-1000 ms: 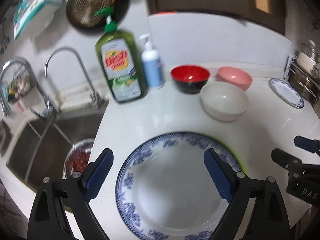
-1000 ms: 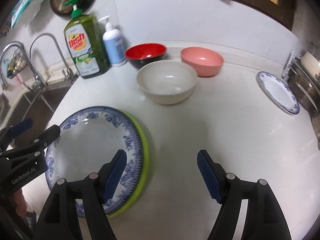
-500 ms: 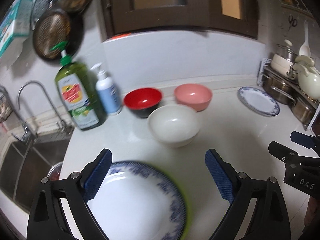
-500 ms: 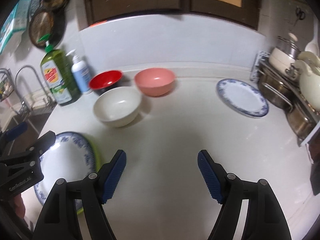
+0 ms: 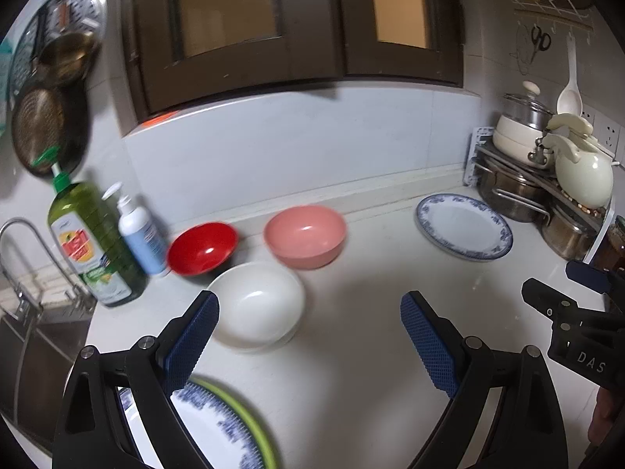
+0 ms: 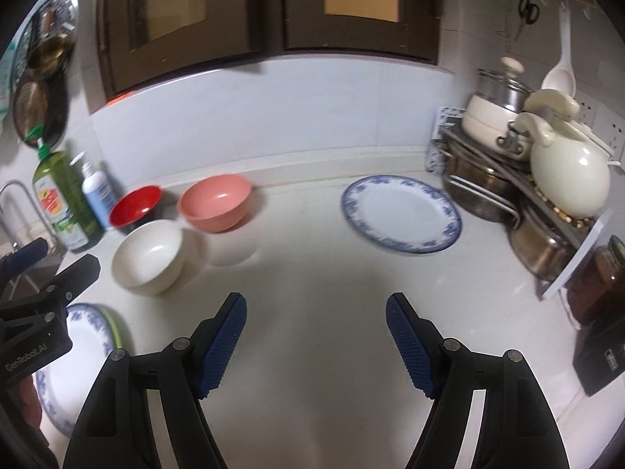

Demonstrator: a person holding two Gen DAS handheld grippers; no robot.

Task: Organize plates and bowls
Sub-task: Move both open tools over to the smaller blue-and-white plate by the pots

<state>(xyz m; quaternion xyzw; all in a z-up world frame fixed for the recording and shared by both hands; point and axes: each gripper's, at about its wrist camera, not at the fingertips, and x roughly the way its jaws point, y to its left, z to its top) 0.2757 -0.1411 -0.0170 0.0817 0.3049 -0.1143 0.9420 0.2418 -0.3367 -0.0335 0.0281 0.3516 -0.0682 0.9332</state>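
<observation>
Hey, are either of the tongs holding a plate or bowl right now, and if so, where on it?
Nothing is held. The left tongs and the right tongs are both open, with only bare countertop between their fingers.

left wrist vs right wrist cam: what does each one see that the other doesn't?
Left wrist only: the right tool from the side, at the frame's right edge.
Right wrist only: the left tool from the side, and a dark glass jar by the pot rack.
Both: red bowl, pink bowl, white bowl, the lone blue-rimmed plate, the blue-rimmed plate stacked on a green plate, green dish-soap bottle.
</observation>
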